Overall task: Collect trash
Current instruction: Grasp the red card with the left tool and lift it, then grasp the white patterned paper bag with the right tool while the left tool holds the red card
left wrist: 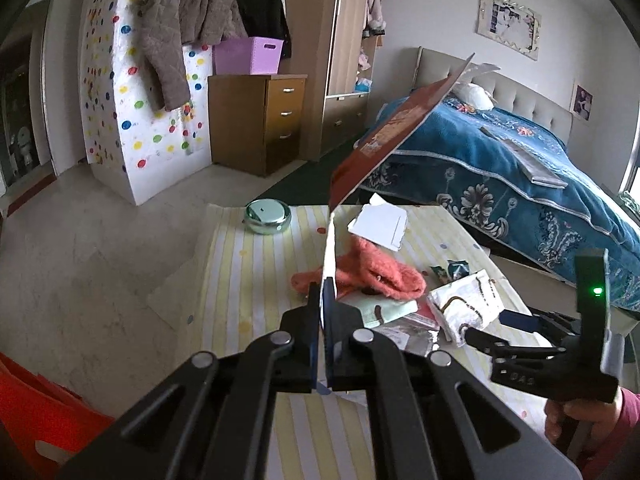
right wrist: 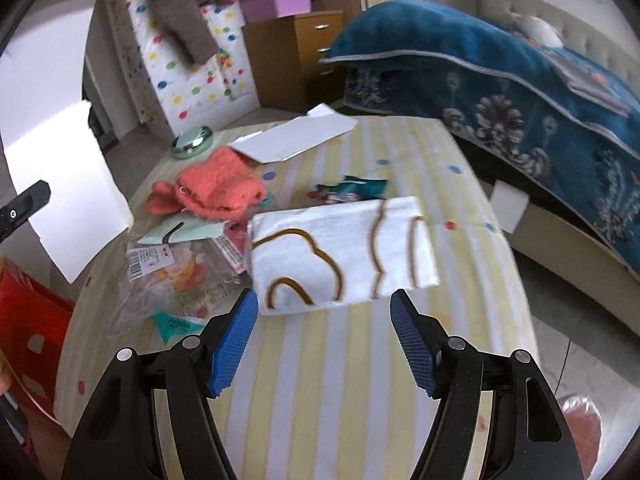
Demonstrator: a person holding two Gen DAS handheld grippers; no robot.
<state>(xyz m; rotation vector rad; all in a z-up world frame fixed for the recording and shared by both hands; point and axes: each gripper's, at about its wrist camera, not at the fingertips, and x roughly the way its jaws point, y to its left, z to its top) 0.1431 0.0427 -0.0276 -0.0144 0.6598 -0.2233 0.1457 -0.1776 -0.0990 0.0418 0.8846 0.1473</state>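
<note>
Fingers of our left gripper pinch a flat cardboard sheet, its length rising away; our right fingers stand spread just short of a white packet lying crosswise on the bench.

Soft daylight, dim fisheye-curved corners; the right wrist view is slightly motion-blurred throughout.

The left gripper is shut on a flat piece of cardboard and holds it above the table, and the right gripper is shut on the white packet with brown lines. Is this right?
Not quite. The right gripper is open: in the right wrist view its jaws stand apart, short of the white packet, which lies on the table. The left gripper is indeed shut on the cardboard, lifted above the table.
</note>
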